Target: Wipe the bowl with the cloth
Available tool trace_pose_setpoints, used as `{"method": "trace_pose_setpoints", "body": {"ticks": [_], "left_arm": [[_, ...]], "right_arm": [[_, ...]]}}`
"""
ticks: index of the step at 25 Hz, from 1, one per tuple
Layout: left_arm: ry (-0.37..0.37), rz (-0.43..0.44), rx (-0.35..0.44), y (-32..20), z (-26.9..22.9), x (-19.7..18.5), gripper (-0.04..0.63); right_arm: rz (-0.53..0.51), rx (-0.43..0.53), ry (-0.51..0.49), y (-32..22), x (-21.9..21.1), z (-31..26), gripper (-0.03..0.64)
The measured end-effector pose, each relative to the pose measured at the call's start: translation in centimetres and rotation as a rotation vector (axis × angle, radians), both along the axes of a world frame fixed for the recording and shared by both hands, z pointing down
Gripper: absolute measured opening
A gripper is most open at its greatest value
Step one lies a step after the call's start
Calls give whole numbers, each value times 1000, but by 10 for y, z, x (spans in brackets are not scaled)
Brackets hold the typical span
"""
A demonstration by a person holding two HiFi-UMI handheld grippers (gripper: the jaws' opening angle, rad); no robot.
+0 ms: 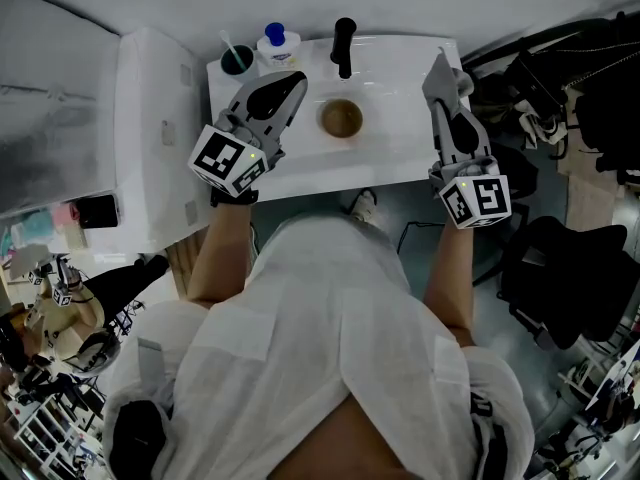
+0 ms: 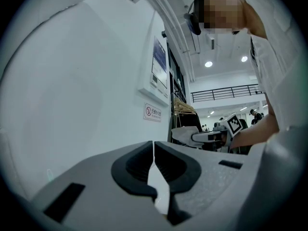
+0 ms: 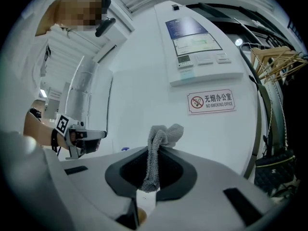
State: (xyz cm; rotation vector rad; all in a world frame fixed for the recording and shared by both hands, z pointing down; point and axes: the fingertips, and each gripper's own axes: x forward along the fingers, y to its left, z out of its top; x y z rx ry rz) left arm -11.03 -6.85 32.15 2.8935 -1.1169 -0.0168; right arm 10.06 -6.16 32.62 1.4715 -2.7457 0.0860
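A small brown bowl [image 1: 341, 119] sits on the white sink top [image 1: 400, 148], just in front of the black faucet [image 1: 344, 46]. My left gripper [image 1: 298, 80] hovers to the bowl's left; in the left gripper view its jaws [image 2: 154, 146] meet with nothing between them. To the right of the bowl, near the sink's right edge, my right gripper [image 1: 438, 63] is shut on a grey cloth [image 3: 159, 146], whose bunched end pokes out past the tips. The cloth [image 1: 462, 81] also shows in the head view. Both grippers point level toward the wall.
A blue-capped bottle [image 1: 279, 43] and a dark cup [image 1: 237, 60] stand at the sink's back left. A white appliance [image 1: 150, 138] is to the left and a black chair [image 1: 570, 278] to the right. The wall ahead carries a no-smoking sign [image 3: 211, 101].
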Motion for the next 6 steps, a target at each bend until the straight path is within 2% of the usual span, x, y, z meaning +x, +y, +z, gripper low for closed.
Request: {"method": "trace_pose_setpoints", "body": {"ticks": [6], "left_arm": [[5, -4, -10, 2, 4, -1, 17]], "right_arm": [[2, -4, 0, 2, -1, 3, 46]]}}
